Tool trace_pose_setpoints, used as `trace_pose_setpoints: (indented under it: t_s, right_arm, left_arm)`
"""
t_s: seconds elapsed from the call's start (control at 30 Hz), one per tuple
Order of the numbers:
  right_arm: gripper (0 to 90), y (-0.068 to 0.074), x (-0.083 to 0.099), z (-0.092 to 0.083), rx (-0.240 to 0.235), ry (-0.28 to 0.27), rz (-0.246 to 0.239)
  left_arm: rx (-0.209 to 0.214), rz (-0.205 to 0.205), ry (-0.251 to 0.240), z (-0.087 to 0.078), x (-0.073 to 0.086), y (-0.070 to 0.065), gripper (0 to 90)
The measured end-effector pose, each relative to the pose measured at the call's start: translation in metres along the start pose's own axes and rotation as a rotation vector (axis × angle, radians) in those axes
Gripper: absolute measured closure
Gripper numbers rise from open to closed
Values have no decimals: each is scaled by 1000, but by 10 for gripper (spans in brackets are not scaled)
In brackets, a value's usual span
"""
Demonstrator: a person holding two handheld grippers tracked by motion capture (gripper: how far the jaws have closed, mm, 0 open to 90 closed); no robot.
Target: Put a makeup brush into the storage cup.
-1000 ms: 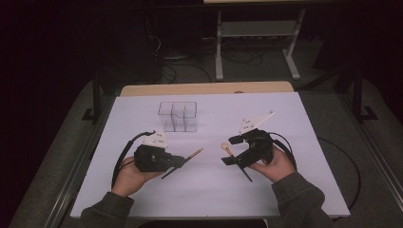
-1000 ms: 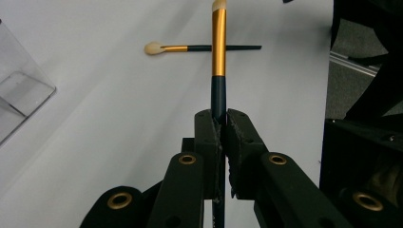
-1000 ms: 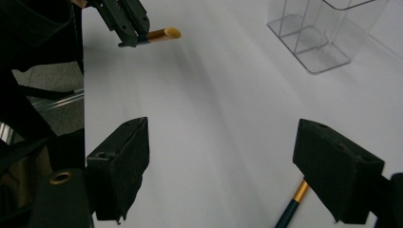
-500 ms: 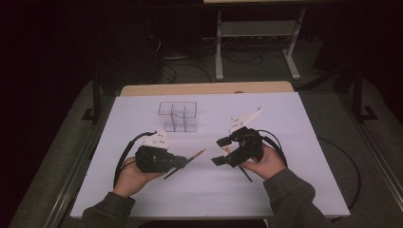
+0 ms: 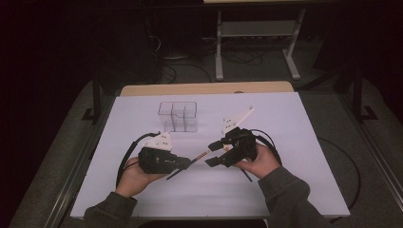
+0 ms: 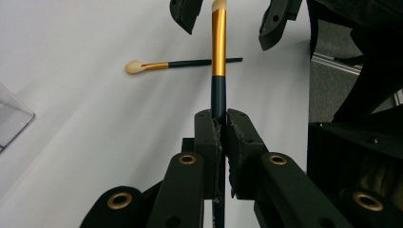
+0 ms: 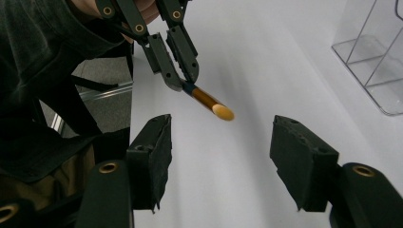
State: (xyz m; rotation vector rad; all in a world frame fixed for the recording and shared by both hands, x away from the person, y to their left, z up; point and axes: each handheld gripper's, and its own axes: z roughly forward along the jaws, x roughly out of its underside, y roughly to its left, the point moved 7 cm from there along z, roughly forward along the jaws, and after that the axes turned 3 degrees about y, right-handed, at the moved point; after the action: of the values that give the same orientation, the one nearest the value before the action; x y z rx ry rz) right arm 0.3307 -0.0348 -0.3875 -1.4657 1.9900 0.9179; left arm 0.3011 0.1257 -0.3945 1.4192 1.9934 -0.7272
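My left gripper [image 5: 187, 163] is shut on the dark handle of a makeup brush [image 6: 218, 57], whose gold ferrule and cream tip point up and right. My right gripper [image 5: 214, 153] faces it, open. Its jaws have just been closing, and in the left gripper view its fingertips [image 6: 183, 12] stand on either side of the brush tip without touching it. The right gripper view shows the brush tip [image 7: 222, 111] just beyond the right gripper [image 7: 228, 161]. A second, similar brush [image 6: 180, 64] lies flat on the white table.
A clear plastic organizer [image 5: 178, 116] with compartments stands behind the grippers, toward the table's [image 5: 285, 123] far side. Each gripper's black cable loops beside its hand. The floor beyond is dark, with a metal stand and cords.
My right gripper has moved left toward the held brush's tip and its jaws have narrowed. The left gripper and its brush have kept still.
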Motion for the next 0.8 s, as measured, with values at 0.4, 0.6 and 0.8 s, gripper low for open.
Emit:
trace_pose_setpoints:
  t_s: [0.4, 0.6, 0.8]
  right_arm:
    - [546, 6, -2, -3, -48, -10, -22]
    - [640, 8, 0, -1, -81, 1, -30]
    - [784, 8, 1, -1, -114, 6, -52]
  left_arm:
    - [23, 38, 3, 7, -4, -7, 836]
    - [30, 44, -1, 10, -6, -11, 835]
    - [43, 53, 5, 12, -6, -13, 835]
